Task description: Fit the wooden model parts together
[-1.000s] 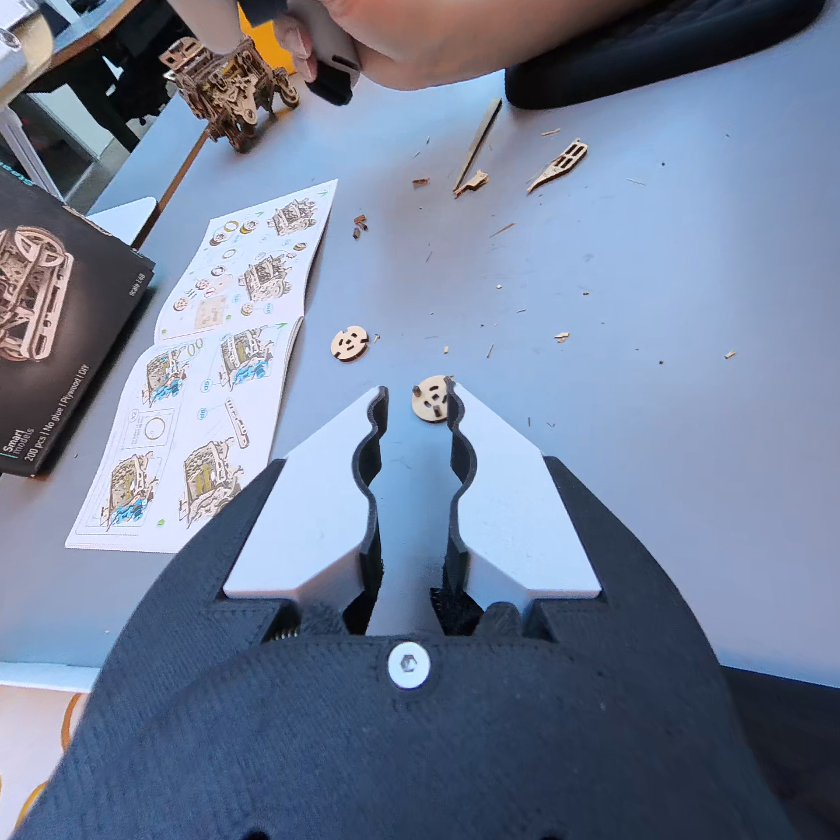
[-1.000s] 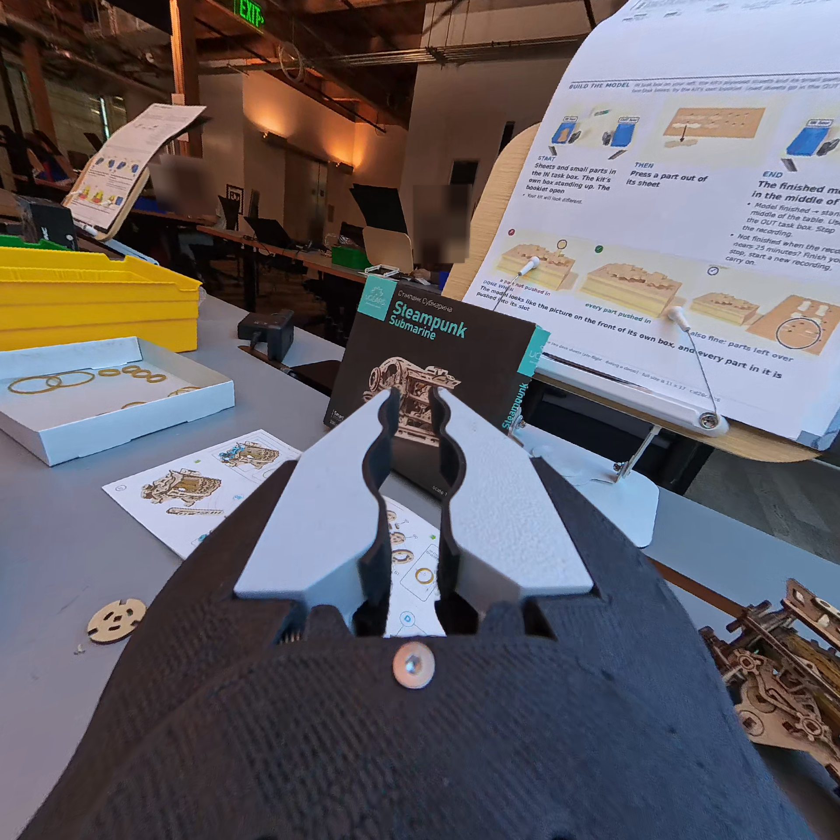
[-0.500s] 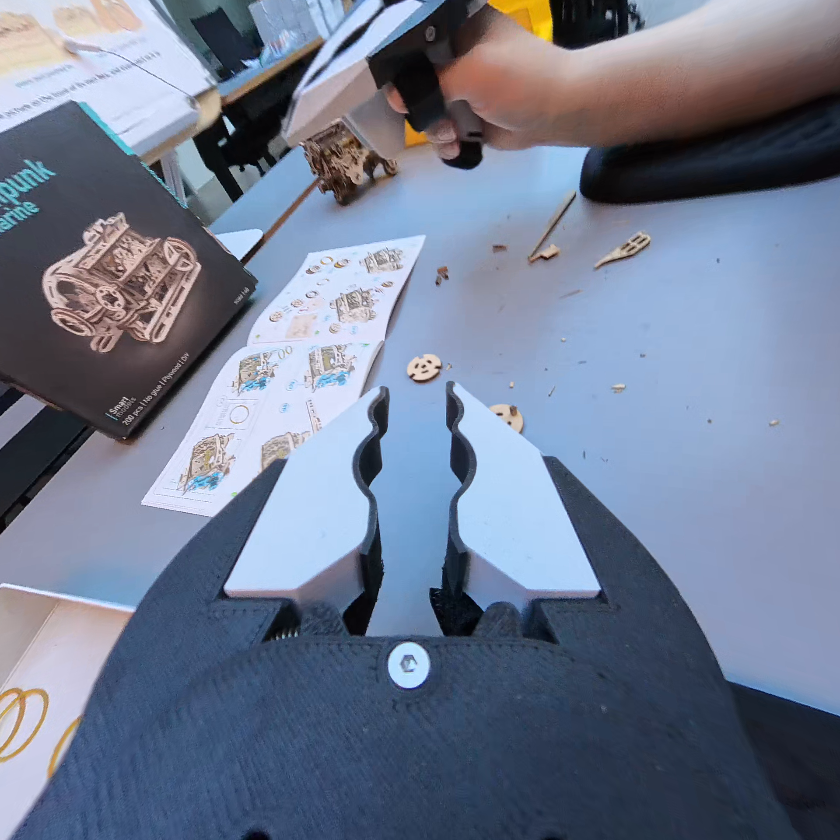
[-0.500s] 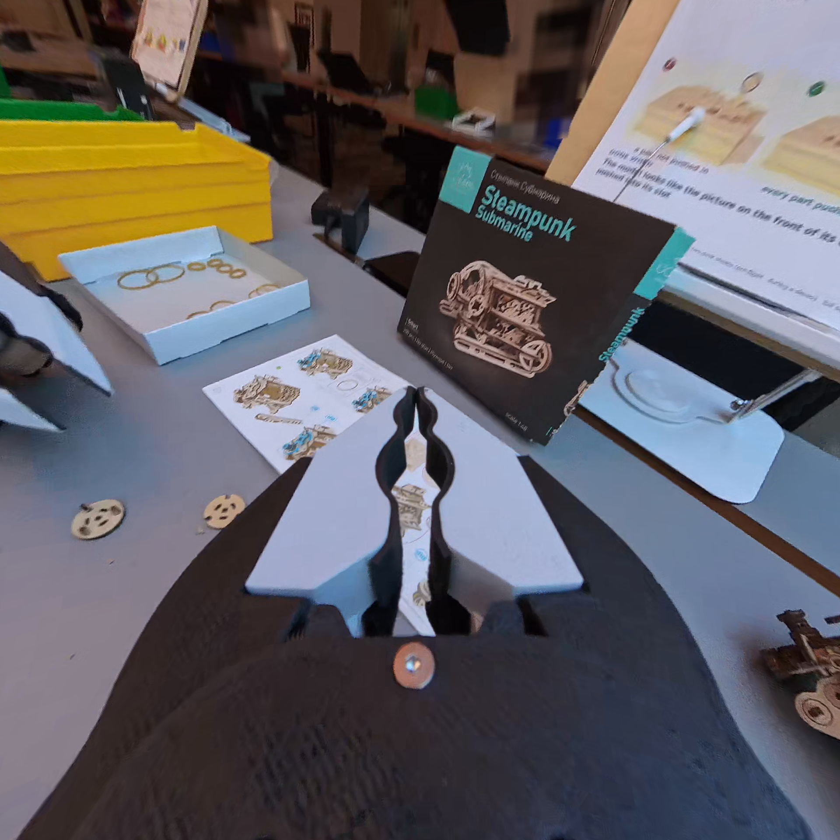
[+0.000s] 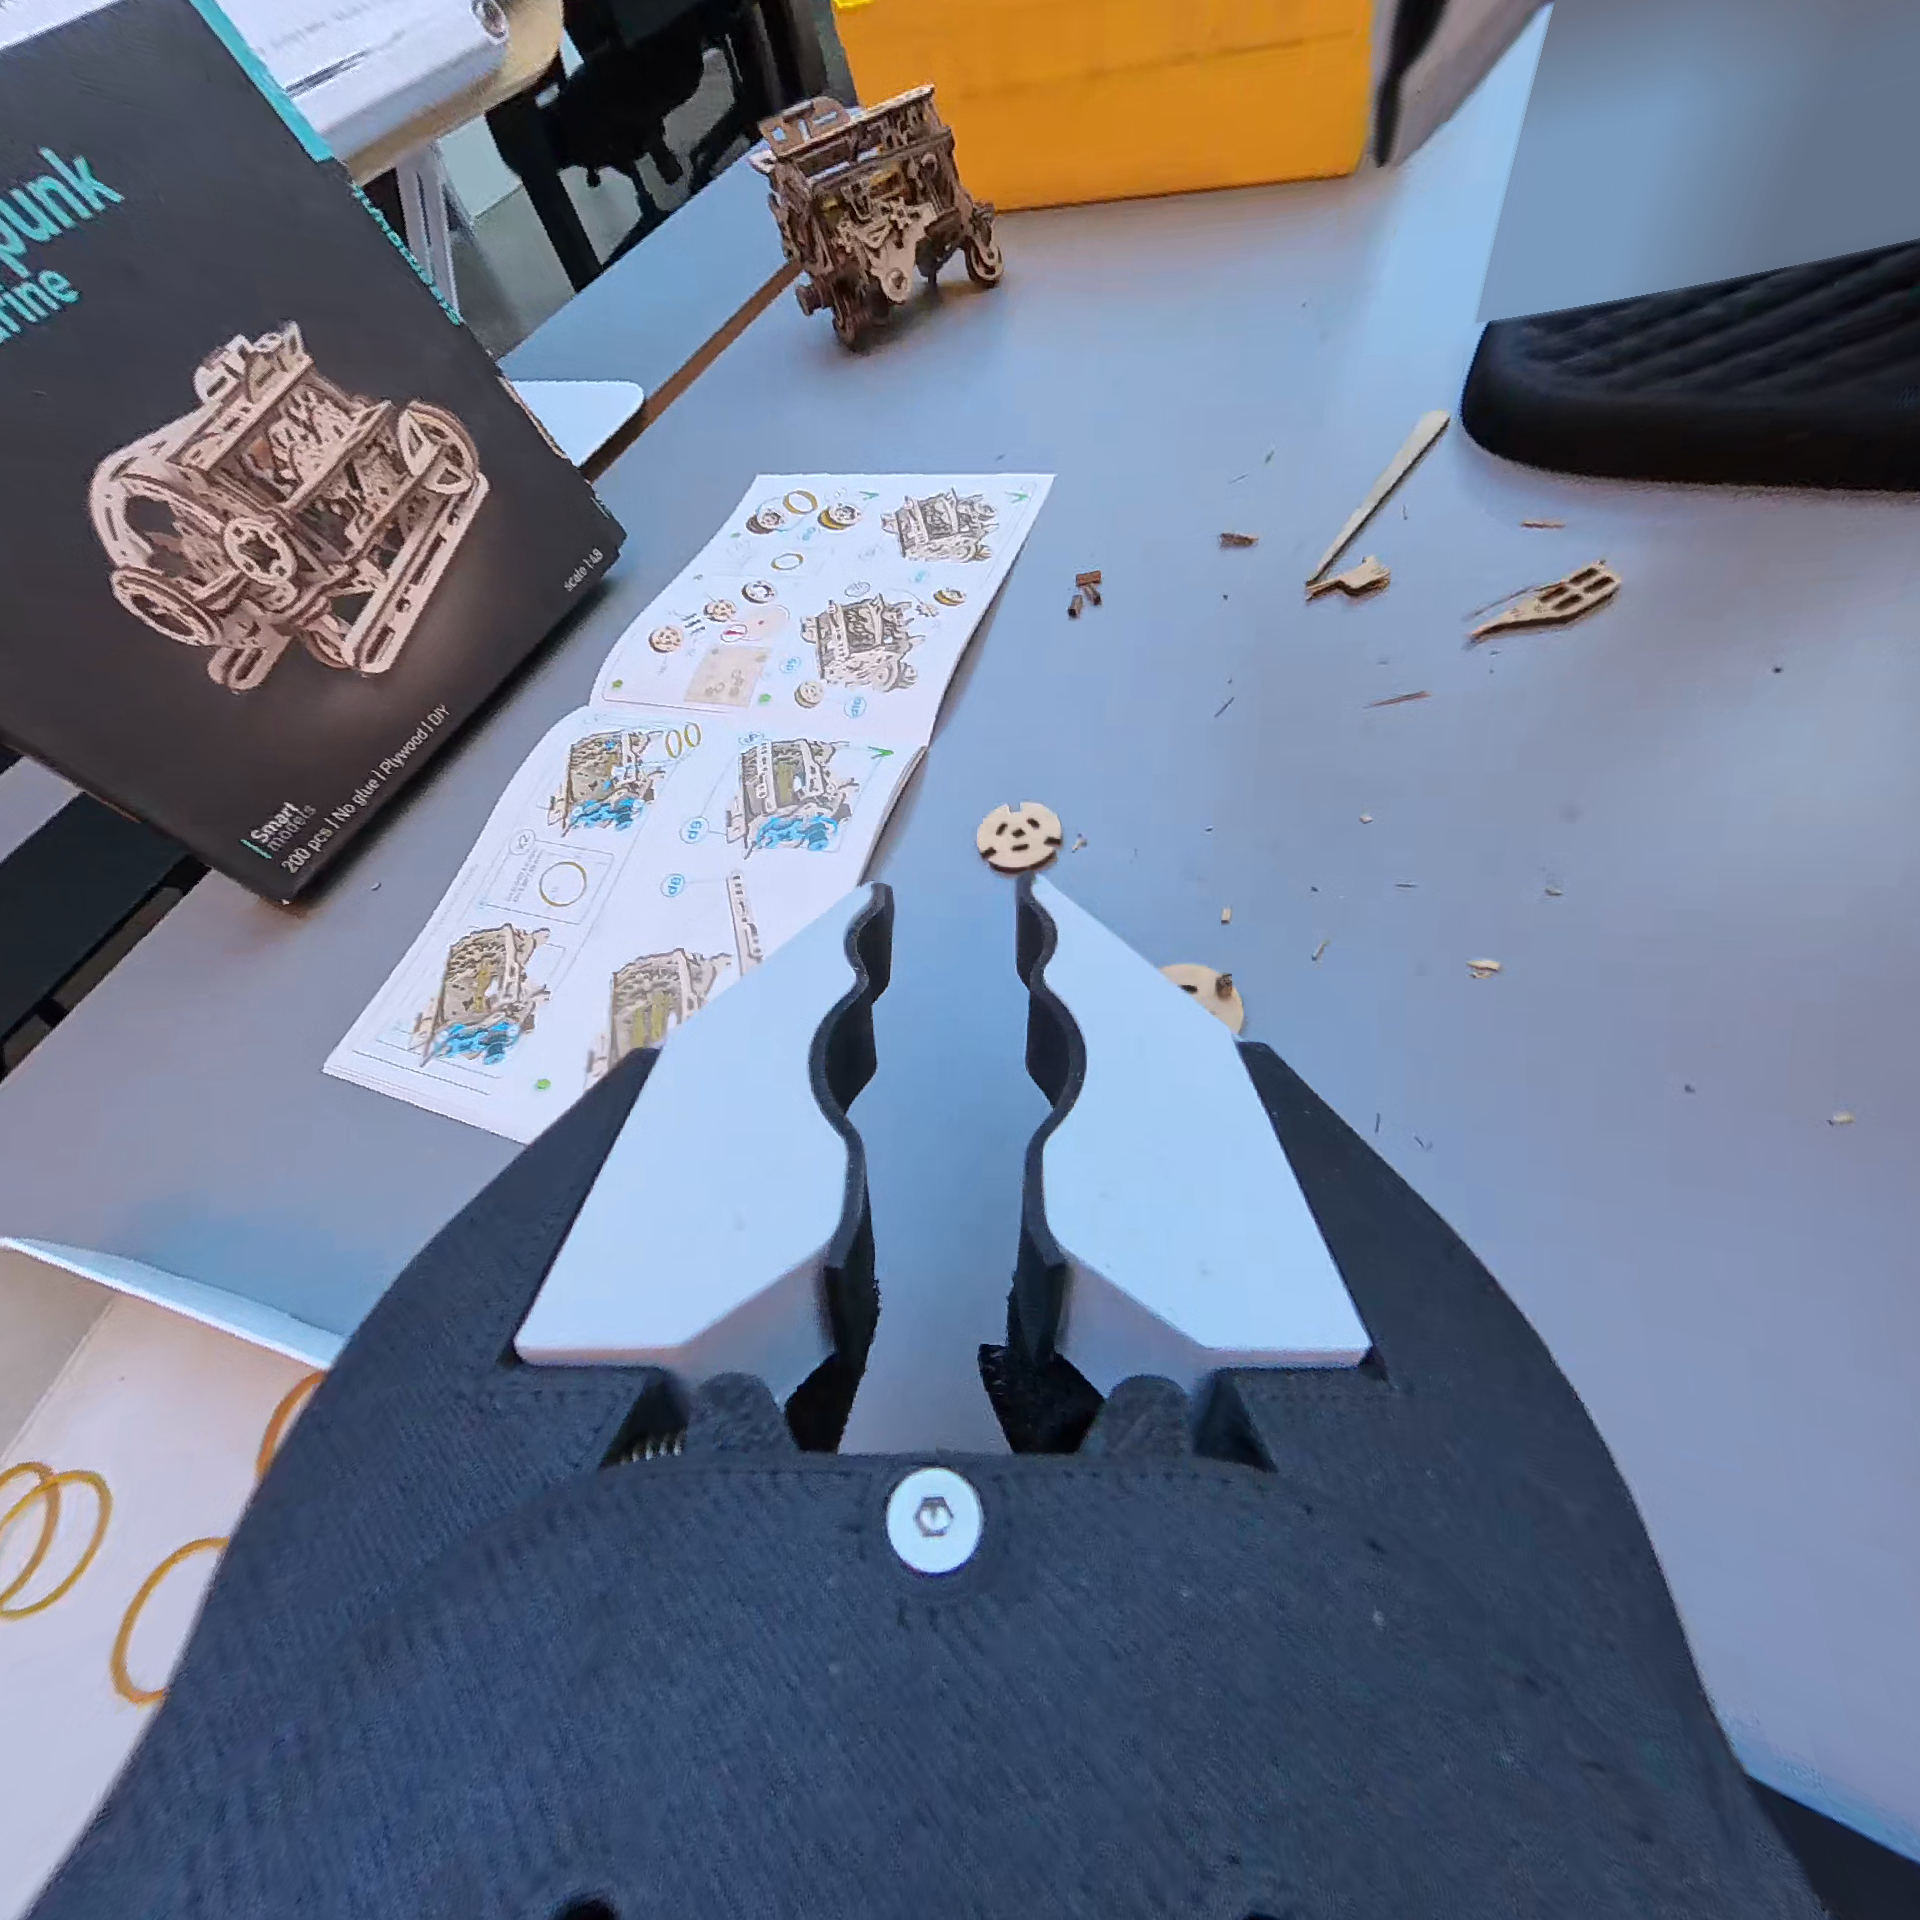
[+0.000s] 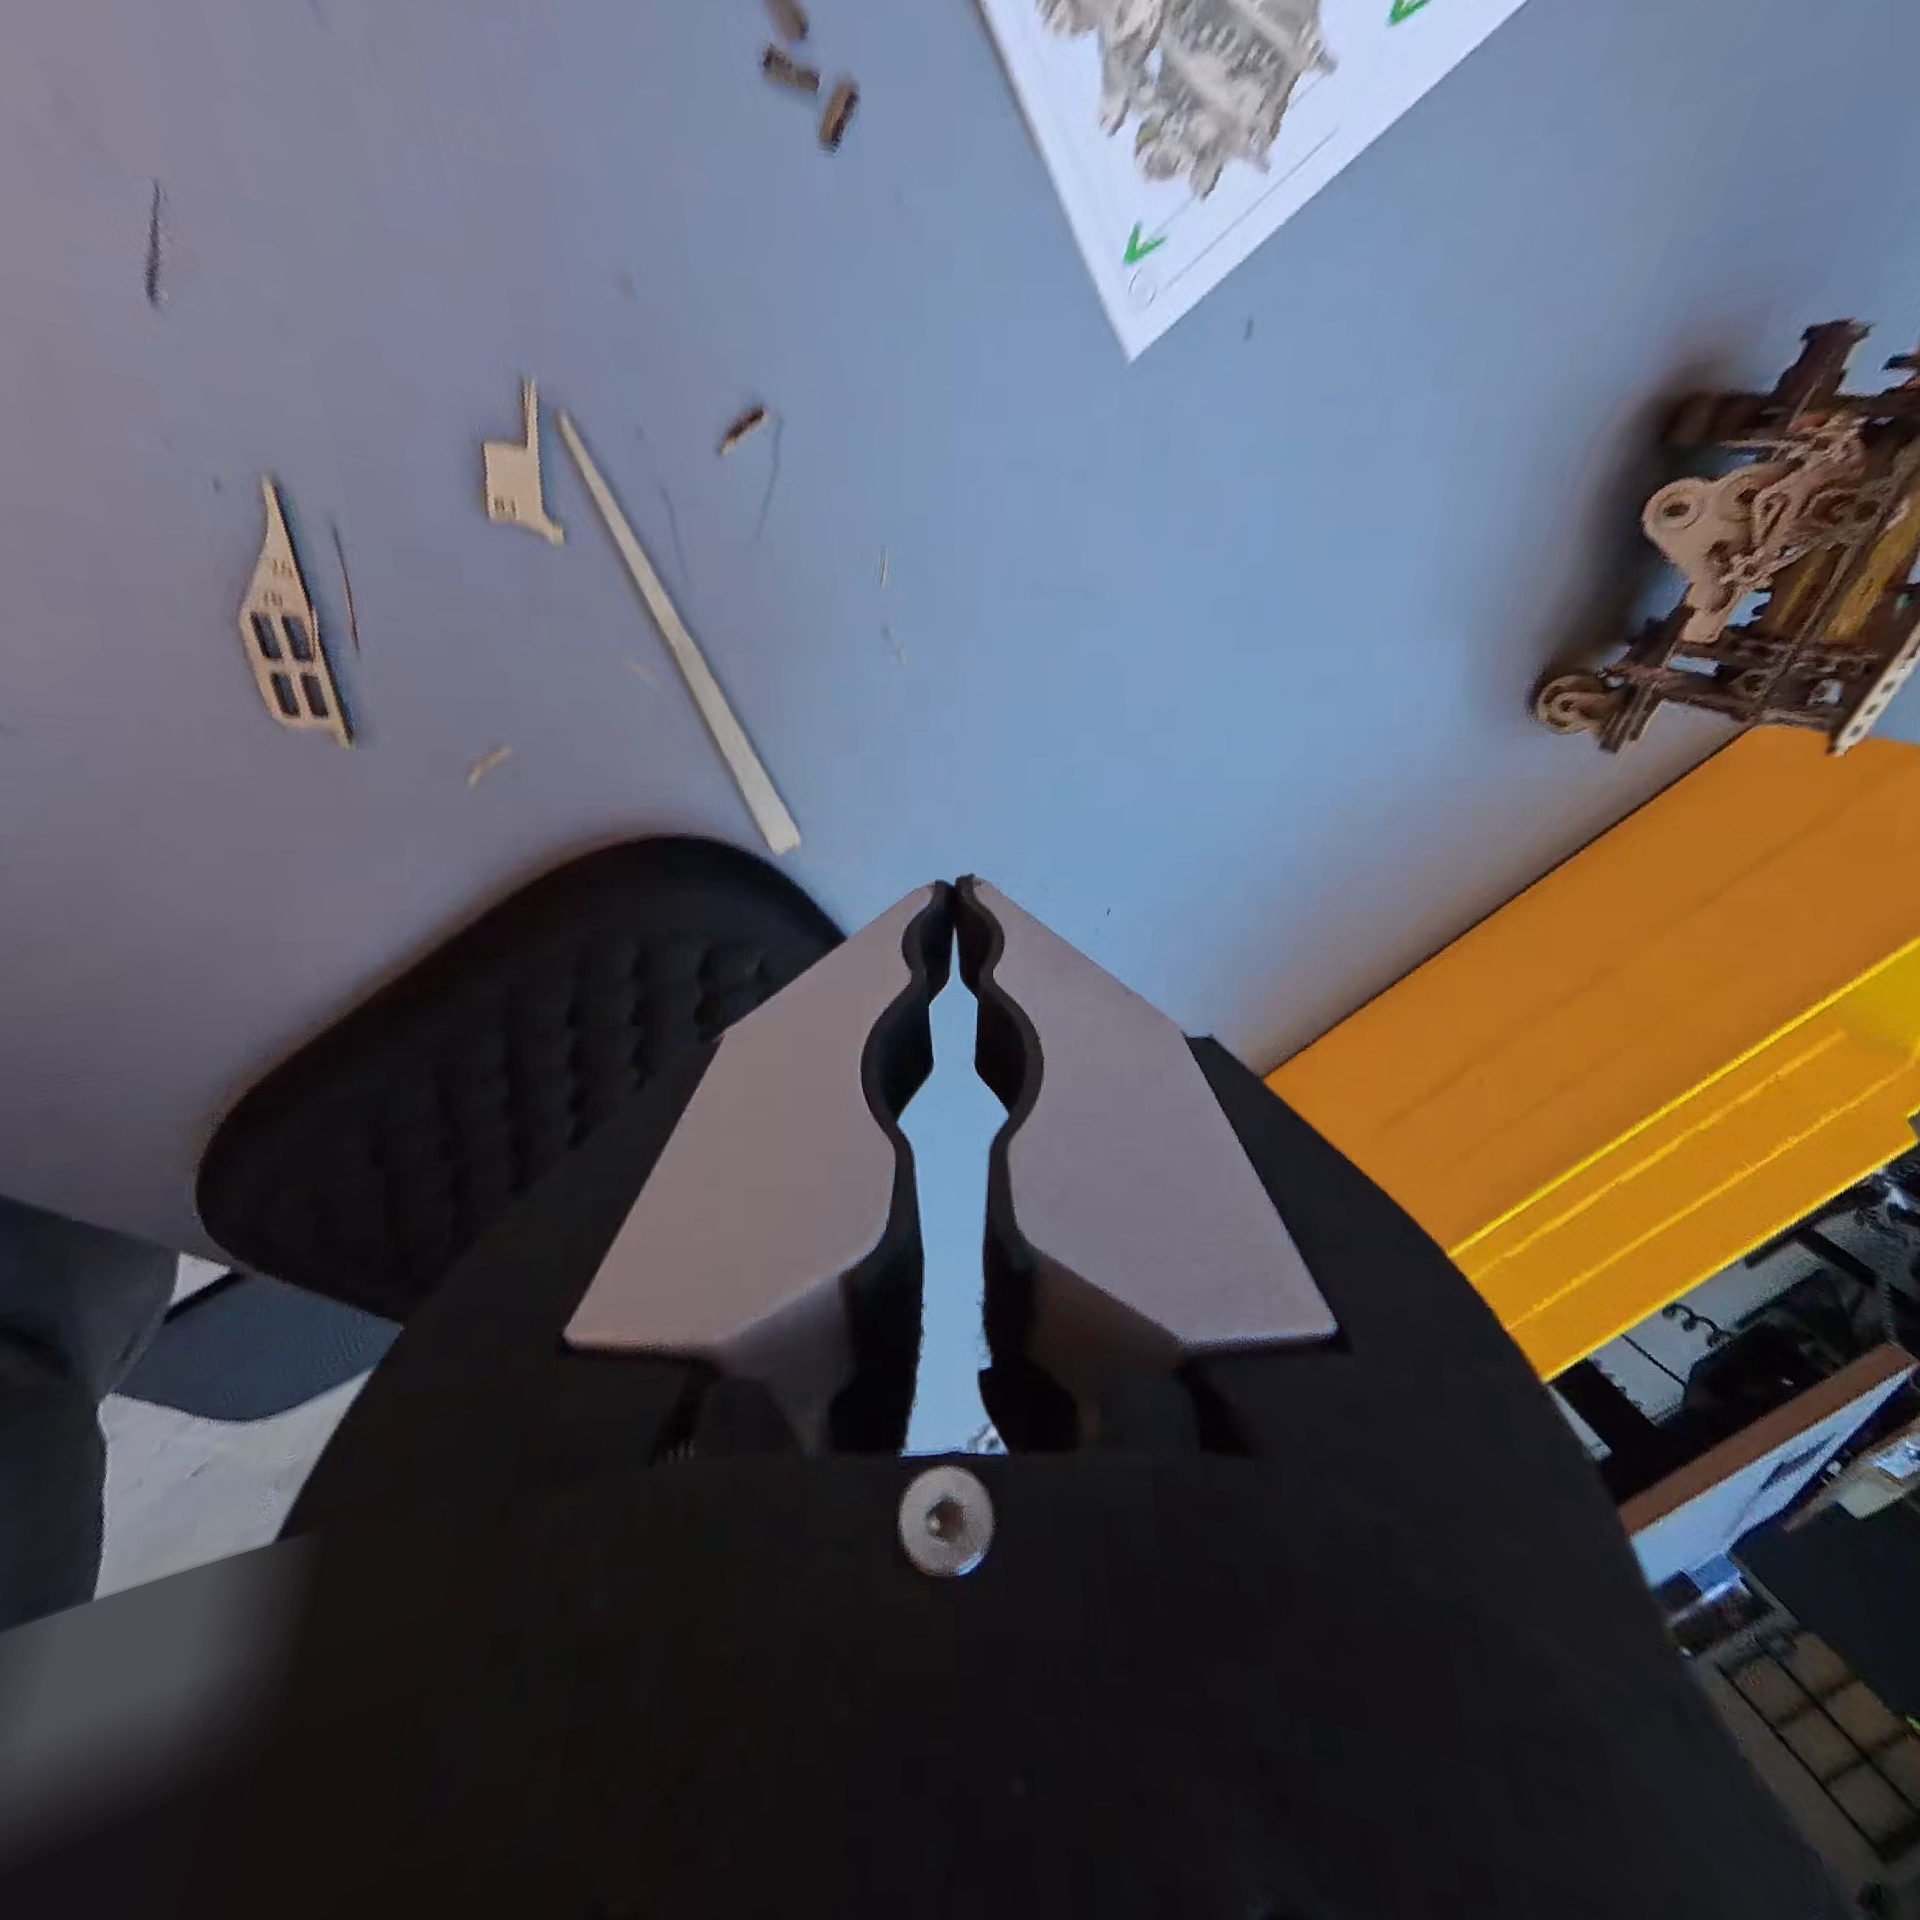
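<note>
— What was the left gripper [image 5: 954,896] doing?

— Hovering over the grey desk [image 5: 1558,1195] with its jaws released and nothing between them. A slotted wooden disc [image 5: 1018,835] lay just past the tips, and a second disc [image 5: 1205,992] was half hidden behind the right-hand finger. My guess was that it hung there to line up on one of them.

— And the right gripper [image 6: 956,885]?

— Its jaws were clenched, tips touching, and empty as far as I could tell; that view was blurred. It pointed down at bare desk beside a black pad [image 6: 499,1049].

— Where was the model itself?

— The part-built wooden model [image 5: 878,213] stood at the far edge of the desk, in front of a yellow bin [image 5: 1101,94], well apart from both grippers. Loose bits lay between: a long thin stick [image 6: 675,634], a small windowed piece [image 6: 291,644] and another offcut [image 6: 514,483].

— Why the open booklet [image 5: 727,769]?

— Probably for reference; it lay flat beside the discs, with the kit box [image 5: 239,447] propped upright behind it, picture side facing. A white tray [image 5: 73,1538] holding rubber bands sat nearest the left gripper.
</note>
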Demonstrator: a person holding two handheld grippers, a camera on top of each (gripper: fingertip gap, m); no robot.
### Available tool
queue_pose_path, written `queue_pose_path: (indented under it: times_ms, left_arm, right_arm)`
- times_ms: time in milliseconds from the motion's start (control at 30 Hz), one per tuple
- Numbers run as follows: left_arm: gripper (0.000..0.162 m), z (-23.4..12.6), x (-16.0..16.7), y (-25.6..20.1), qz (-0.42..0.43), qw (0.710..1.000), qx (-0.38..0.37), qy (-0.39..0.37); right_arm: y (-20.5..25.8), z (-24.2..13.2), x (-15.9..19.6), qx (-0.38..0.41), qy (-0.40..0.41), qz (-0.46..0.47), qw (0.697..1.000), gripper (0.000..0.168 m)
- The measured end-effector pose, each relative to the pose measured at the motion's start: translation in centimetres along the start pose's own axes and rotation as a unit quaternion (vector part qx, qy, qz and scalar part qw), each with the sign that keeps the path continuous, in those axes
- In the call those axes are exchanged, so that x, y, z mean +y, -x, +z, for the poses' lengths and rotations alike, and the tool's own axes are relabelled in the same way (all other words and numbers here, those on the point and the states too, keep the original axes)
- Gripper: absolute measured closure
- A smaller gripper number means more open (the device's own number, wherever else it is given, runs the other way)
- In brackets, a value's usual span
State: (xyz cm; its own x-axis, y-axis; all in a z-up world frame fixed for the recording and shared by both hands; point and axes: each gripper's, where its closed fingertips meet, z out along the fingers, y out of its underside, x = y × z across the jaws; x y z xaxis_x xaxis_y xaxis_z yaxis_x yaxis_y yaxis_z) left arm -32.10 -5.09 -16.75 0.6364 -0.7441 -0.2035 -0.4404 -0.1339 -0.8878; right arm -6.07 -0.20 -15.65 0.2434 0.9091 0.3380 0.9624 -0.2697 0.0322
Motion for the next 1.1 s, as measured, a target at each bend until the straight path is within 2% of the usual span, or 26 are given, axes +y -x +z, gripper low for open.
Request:
queue_pose_path:
  times_ms: [33, 333, 467, 600, 933, 1100]
  left_arm:
    - [0.140, 0.1, 0.0, 0.2, 0.004, 1.000, -0.008, 0.007]
    - [0.141, 1.7, -4.3, 0.4, 0.020, 0.999, -0.034, -0.015]
    - [0.142, 2.0, -6.7, 0.7, 0.029, 0.998, -0.052, -0.035]
    - [0.143, 2.1, -8.6, 1.2, 0.019, 0.995, -0.062, -0.075]
    - [0.145, 3.3, -7.5, 4.0, -0.030, 0.993, -0.064, -0.099]
    - [0.145, 2.9, -5.9, 5.0, -0.019, 0.994, -0.078, -0.079]
  right_arm:
    - [0.2, 0.0, 0.9, -0.001, 0.014, -0.007, 1.000, 0.168]
    - [-1.7, -0.1, 5.5, -0.010, 0.039, 0.048, 0.998, 0.168]
    - [-1.7, -1.1, 5.7, -0.022, 0.010, 0.052, 0.998, 0.168]
    - [-1.6, -0.6, 7.0, -0.044, 0.027, 0.038, 0.998, 0.168]
    - [-2.3, 2.1, 6.8, -0.081, 0.075, 0.045, 0.993, 0.168]
    - [-2.6, 2.9, 6.5, -0.077, 0.094, 0.044, 0.992, 0.168]
